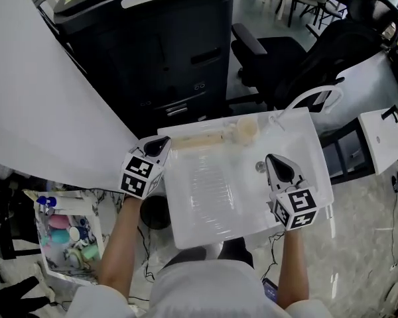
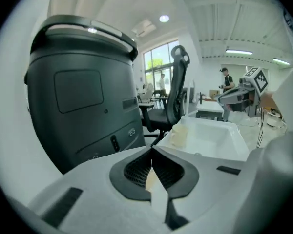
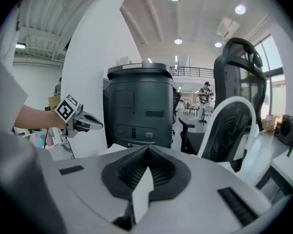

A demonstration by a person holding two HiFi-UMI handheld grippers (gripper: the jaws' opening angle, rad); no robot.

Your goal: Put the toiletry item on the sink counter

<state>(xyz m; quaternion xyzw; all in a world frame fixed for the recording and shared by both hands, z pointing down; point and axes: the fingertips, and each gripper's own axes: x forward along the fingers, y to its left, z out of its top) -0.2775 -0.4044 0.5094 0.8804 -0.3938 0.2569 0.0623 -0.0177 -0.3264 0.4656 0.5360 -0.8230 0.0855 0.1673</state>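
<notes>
Left hand-held gripper (image 1: 163, 142) and right hand-held gripper (image 1: 272, 159) hang closed, empty, by the sink (image 1: 212, 194), black machine (image 1: 152, 52) behind.

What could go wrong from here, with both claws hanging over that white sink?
1. The pale tube lies on the narrow back ledge of the sink, beside the left claw; a nudge could roll it into the basin.
2. The left claw and right claw are shut and empty; unopened, they might only push things.
3. The basket of toiletries sits low at the left; reaching down might bump the sink.
</notes>
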